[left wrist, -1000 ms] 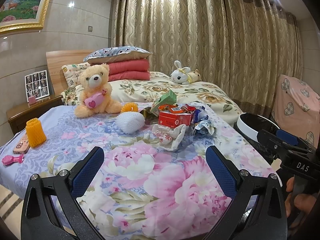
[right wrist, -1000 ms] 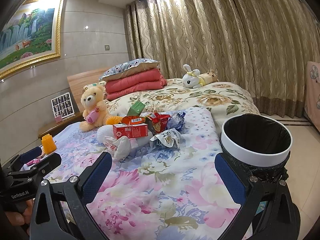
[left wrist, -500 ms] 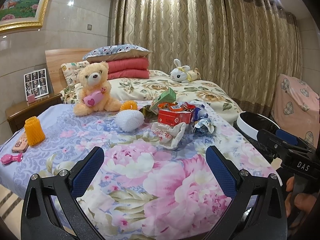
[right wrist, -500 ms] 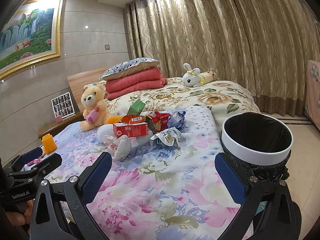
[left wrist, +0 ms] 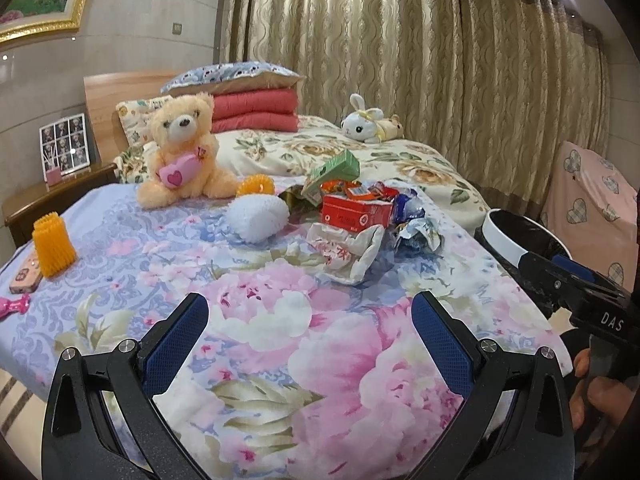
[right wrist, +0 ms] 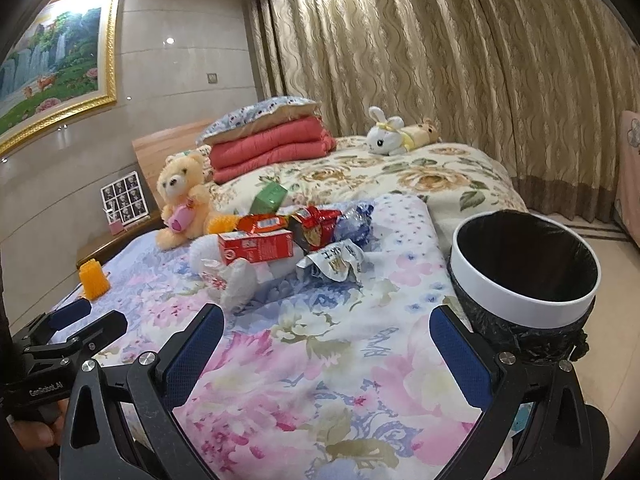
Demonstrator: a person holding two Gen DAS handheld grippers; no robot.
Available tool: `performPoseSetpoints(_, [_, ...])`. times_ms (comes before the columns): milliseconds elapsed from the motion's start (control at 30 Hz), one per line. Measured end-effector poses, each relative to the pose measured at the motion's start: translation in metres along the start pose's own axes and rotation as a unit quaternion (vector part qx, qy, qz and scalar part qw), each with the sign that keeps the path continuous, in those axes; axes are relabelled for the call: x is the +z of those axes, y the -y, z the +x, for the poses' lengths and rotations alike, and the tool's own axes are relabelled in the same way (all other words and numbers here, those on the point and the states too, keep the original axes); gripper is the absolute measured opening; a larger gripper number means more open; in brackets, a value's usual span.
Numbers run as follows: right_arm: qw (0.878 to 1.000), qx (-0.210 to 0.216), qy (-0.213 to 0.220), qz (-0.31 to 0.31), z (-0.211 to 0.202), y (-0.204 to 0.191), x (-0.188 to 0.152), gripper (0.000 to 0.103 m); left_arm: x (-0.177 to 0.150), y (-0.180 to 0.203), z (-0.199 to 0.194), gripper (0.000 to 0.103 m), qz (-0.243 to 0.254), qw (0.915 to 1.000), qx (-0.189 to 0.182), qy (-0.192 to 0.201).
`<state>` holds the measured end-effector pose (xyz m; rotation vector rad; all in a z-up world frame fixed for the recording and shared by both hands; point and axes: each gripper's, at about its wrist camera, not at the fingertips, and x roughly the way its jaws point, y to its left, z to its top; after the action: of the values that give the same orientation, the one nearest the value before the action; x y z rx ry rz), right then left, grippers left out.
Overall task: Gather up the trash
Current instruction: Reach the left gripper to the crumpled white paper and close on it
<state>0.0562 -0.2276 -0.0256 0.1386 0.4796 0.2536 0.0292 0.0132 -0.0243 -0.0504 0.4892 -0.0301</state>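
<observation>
A heap of trash lies mid-bed: a red carton (left wrist: 356, 211) (right wrist: 256, 246), a green box (left wrist: 331, 171) (right wrist: 271, 197), a crumpled white wrapper (left wrist: 346, 249) (right wrist: 234, 282), a silver-blue foil wrapper (left wrist: 418, 231) (right wrist: 334, 260) and red snack bags (right wrist: 316, 226). A white-rimmed bin with a black liner (right wrist: 524, 270) (left wrist: 516, 232) stands beside the bed on the right. My left gripper (left wrist: 310, 330) is open over the floral bedspread, short of the heap. My right gripper (right wrist: 328, 342) is open too, with the bin just right of it. Nothing is held.
On the bed are a teddy bear (left wrist: 184, 152), a white fuzzy object (left wrist: 258, 218), an orange spiky cup (left wrist: 54, 244), a phone (left wrist: 26, 274) and a pink toy (left wrist: 14, 306). Folded red quilts (left wrist: 254, 114), a bunny plush (left wrist: 366, 124) and curtains lie behind. A nightstand (left wrist: 44, 196) stands left.
Both grippers have drifted slightly forward toward the heap, which looms a little larger. Both stay open and nothing was picked up.
</observation>
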Motion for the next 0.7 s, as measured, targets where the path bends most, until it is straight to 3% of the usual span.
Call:
performPoseSetpoints(400, [0.997, 0.007, -0.073, 0.030, 0.057, 0.017, 0.012, 0.103, 0.008, -0.003, 0.055, 0.103, -0.023, 0.9975, -0.035, -0.057])
performPoseSetpoints(700, [0.993, 0.006, -0.104, 0.054, 0.097, 0.027, 0.030, 0.102, 0.021, 0.000, 0.095, 0.103, -0.022, 0.9940, -0.046, -0.096])
